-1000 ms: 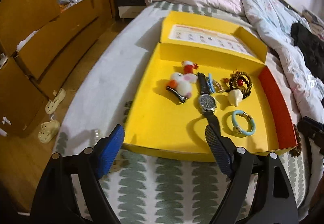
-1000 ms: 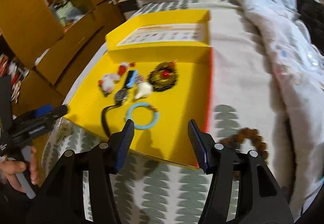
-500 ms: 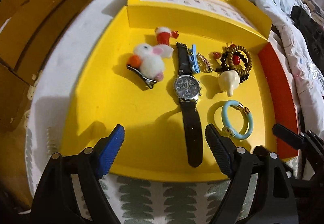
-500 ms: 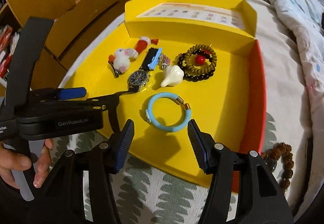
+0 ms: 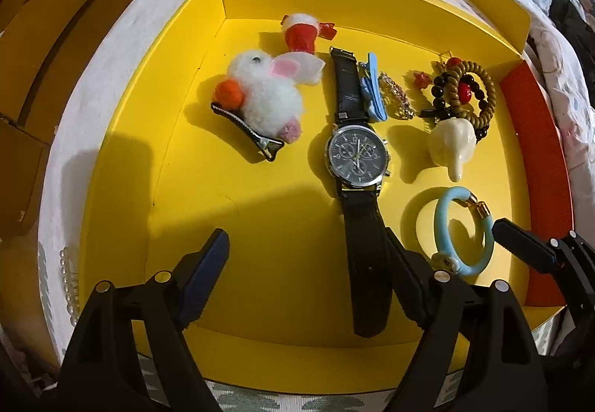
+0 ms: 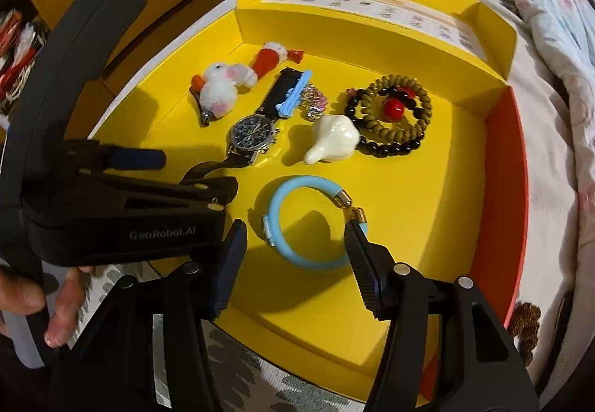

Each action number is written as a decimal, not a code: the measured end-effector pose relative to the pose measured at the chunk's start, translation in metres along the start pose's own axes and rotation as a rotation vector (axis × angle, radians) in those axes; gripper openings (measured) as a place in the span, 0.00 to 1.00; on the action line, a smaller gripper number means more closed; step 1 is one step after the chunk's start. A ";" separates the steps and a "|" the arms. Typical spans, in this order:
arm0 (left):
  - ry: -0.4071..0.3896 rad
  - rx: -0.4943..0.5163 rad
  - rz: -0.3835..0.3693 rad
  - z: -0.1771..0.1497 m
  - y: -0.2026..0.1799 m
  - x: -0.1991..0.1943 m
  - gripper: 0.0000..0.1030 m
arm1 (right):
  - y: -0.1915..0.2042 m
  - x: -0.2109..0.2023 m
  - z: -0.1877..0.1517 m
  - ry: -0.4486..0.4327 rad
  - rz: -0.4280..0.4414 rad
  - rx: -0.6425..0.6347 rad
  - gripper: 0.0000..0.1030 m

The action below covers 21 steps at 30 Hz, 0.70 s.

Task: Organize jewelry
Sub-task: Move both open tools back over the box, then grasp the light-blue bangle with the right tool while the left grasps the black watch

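A yellow box (image 5: pixel 122 159) (image 6: pixel 438 196) on the bed holds a black watch (image 5: pixel 357 155) (image 6: pixel 253 133), a white bunny hair clip (image 5: pixel 262 95) (image 6: pixel 217 88), a light blue bracelet (image 5: pixel 463 233) (image 6: pixel 297 222), a cream pendant (image 5: pixel 452 144) (image 6: pixel 333 142), wooden and black bead bracelets (image 5: pixel 465 92) (image 6: pixel 394 114), a blue clip (image 5: pixel 372 88) and a red-white charm (image 5: pixel 299 34). My left gripper (image 5: pixel 308 278) is open, its right finger beside the watch strap. My right gripper (image 6: pixel 293 263) is open, its fingers on either side of the blue bracelet.
A pearl string (image 5: pixel 70 281) lies left of the box on the bed. A brown bead bracelet (image 6: pixel 524 322) lies outside the box's red right wall (image 6: pixel 509 188). Wooden drawers (image 5: pixel 44 51) stand left; bedding (image 6: pixel 550 21) lies at the right.
Both grippers have moved forward over the box. The right gripper now straddles the blue bracelet and the left gripper is over the watch strap's near end.
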<state>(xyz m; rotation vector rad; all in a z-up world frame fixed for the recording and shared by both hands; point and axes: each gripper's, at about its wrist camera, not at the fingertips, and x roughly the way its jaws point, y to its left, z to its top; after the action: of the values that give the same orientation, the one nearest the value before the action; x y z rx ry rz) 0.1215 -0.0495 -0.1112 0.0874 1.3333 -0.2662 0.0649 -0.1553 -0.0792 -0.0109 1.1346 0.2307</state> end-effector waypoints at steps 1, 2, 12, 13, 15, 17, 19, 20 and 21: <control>0.002 0.000 -0.002 0.000 0.000 0.000 0.78 | 0.001 0.002 0.000 0.005 0.009 -0.006 0.56; 0.003 0.001 -0.001 0.001 -0.001 -0.001 0.78 | 0.003 0.004 0.001 0.009 0.011 -0.017 0.56; 0.010 0.020 0.017 0.005 -0.005 -0.001 0.58 | 0.002 0.017 0.001 0.040 -0.017 -0.033 0.46; 0.012 0.019 0.017 0.004 -0.007 -0.002 0.57 | 0.001 0.017 0.000 0.035 -0.016 -0.032 0.45; 0.014 0.015 0.012 0.005 -0.007 -0.003 0.50 | 0.001 0.016 0.001 0.034 -0.015 -0.033 0.43; 0.017 0.012 0.006 0.004 -0.012 -0.006 0.41 | 0.001 0.016 0.001 0.029 -0.005 -0.039 0.40; 0.022 0.009 -0.009 0.004 -0.008 -0.008 0.36 | 0.004 0.016 0.001 0.025 0.002 -0.051 0.36; 0.024 0.007 -0.021 0.005 -0.006 -0.010 0.30 | 0.005 0.017 0.001 0.024 0.002 -0.056 0.35; 0.027 0.007 -0.032 0.005 -0.002 -0.010 0.24 | 0.007 0.017 0.001 0.024 0.007 -0.057 0.33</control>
<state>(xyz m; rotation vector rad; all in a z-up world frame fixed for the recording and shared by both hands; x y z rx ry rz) 0.1240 -0.0514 -0.1004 0.0753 1.3617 -0.2978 0.0712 -0.1458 -0.0934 -0.0609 1.1518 0.2694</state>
